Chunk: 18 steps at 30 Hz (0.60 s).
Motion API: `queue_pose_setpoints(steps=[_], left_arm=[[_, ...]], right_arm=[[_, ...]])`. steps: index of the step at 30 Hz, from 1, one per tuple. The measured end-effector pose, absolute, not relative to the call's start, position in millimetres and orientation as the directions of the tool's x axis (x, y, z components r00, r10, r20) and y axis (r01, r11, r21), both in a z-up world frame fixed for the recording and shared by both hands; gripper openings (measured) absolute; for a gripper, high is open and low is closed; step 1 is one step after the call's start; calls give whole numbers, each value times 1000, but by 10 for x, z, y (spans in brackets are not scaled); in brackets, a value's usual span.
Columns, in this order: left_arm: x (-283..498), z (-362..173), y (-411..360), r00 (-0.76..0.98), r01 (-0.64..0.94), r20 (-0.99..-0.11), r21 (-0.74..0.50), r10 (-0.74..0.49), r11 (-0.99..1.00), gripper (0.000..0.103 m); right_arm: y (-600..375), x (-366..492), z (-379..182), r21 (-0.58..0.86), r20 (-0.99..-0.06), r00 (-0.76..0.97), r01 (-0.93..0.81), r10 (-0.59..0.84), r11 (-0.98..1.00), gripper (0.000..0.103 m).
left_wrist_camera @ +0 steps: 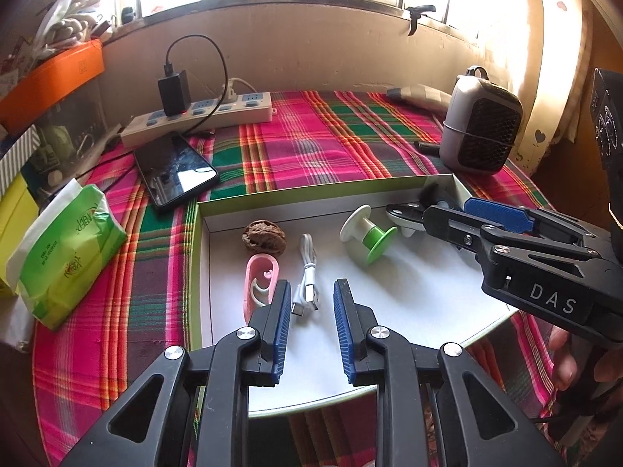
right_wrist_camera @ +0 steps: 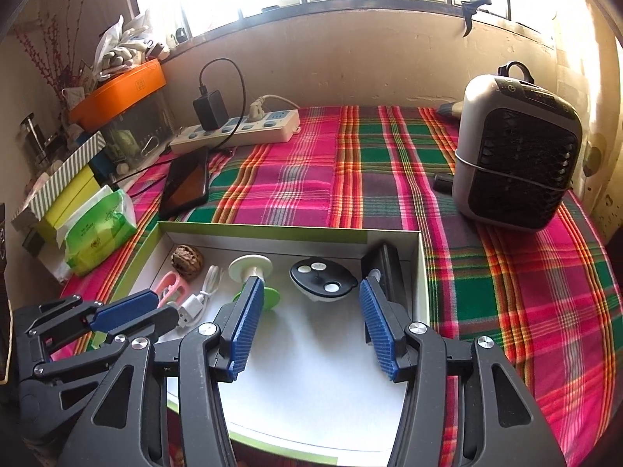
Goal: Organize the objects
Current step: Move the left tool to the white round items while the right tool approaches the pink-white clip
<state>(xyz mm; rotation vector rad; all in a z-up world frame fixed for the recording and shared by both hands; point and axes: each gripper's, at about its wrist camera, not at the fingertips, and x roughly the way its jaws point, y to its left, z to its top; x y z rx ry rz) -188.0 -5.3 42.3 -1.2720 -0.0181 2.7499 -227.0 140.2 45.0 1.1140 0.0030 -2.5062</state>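
Left wrist view: left gripper (left_wrist_camera: 311, 295) open, blue pads (left_wrist_camera: 282, 323) apart, empty, hovering over the near part of a shallow white box (left_wrist_camera: 272, 204) with green outer walls. Just ahead between the fingers lies a coiled white USB cable (left_wrist_camera: 307, 276); a pink clip (left_wrist_camera: 259, 280) sits just left of it, touching the left finger in the picture, and a walnut (left_wrist_camera: 264, 236) lies behind the clip. A white-and-green spool (left_wrist_camera: 368, 235) lies tilted right of the cable. Right gripper (left_wrist_camera: 447, 214) comes in from the right in this view, its tip over the box's far right corner, hiding most of a black-and-white oval piece (left_wrist_camera: 403, 214). Right wrist view shows that piece fully: right gripper (right_wrist_camera: 309, 294) wide open, empty, with the oval black disc (right_wrist_camera: 322, 278) carrying silver dots resting in the box (right_wrist_camera: 272, 229) between and just beyond its fingers. Only this view shows a dark rectangular block (right_wrist_camera: 385, 266) standing against the box's right wall, beside the right finger. Left gripper (right_wrist_camera: 136, 309) appears at lower left here, over the cable (right_wrist_camera: 196, 299) and clip (right_wrist_camera: 171, 282). Outside the box, on the plaid cloth (right_wrist_camera: 350, 179): phone (left_wrist_camera: 175, 167), power strip (left_wrist_camera: 202, 116) with black charger (left_wrist_camera: 174, 91), green tissue pack (left_wrist_camera: 66, 249), small heater (right_wrist_camera: 518, 155).
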Motion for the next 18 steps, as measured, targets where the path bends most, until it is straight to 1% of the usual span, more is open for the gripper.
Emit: queue_pose_setpoints(steps=[18], left_arm=[[-1351, 553, -248, -683, -65, -723, -74, 99, -995, 21]], right_arm=[[1435, -1723, 516, 163, -690, -621, 367, -372, -916, 53]])
